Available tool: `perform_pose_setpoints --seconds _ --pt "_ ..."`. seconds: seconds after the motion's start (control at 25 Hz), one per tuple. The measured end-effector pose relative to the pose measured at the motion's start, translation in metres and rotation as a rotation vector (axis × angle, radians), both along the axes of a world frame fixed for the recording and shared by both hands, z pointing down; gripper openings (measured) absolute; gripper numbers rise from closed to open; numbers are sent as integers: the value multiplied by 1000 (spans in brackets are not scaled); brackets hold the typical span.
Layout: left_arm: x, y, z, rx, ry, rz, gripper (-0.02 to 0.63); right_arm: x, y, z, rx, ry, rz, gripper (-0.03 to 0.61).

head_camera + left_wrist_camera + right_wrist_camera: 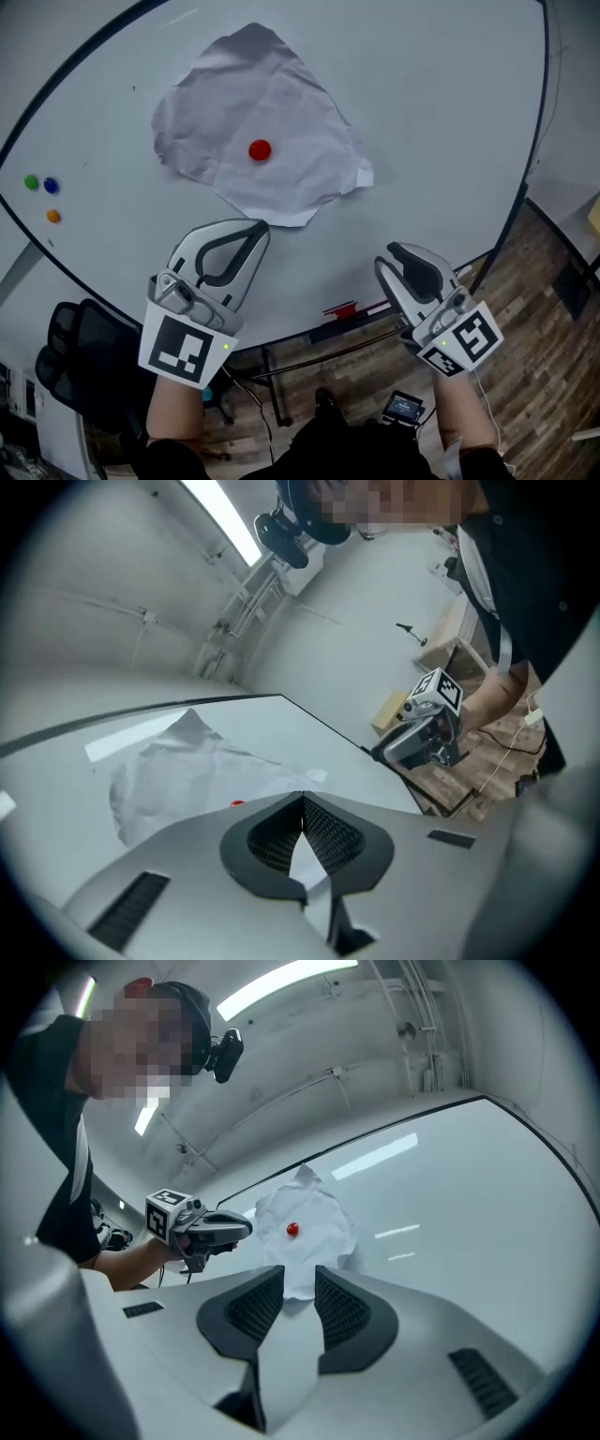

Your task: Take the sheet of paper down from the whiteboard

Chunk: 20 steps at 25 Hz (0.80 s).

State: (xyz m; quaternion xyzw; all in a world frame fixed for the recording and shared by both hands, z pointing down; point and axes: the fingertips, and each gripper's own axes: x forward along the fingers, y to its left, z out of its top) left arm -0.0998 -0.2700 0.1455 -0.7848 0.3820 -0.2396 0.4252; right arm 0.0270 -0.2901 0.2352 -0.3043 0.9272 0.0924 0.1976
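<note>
Grey left tongs [255,230]: pads closed together, nothing held; tip just below the sheet's lower edge, I read no contact.
Right tongs [392,255]: pads apart, gap empty; pointed up at the board, short of the sheet.
Sheet of paper [253,122]: crumpled, up on the whiteboard [450,112], lower right corner curled.
Red magnet [260,149]: on the sheet's middle, pinning it.
Spares: green magnet [31,182], blue magnet [51,186], orange magnet [53,216] at the board's left, well apart from the sheet.
Progress: I judge nothing done yet. Left to do: free the sheet from the magnet, grip it, bring it down.
</note>
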Motion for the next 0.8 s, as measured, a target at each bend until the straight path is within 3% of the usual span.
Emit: perform_pose_setpoints --seconds 0.2,0.32,0.4,0.52,0.68,0.8 --pt "-3 -28 -33 100 -80 -106 17 -6 -17 -25 13 -72 28 117" --pt "-5 -48 -38 112 -110 -154 101 -17 -18 -30 10 -102 9 118" --pt "-5 -58 -38 123 -143 -178 118 -26 -18 -29 -4 -117 -10 118" --pt "-6 -69 -40 162 -199 -224 138 -39 -22 -25 -68 -184 -69 118" --pt "-9 -79 -46 191 -218 -270 158 -57 -29 -17 -202 -311 -187 118" --pt "-9 -89 -39 166 -266 -298 170 -65 -37 -10 -235 -321 -183 123"
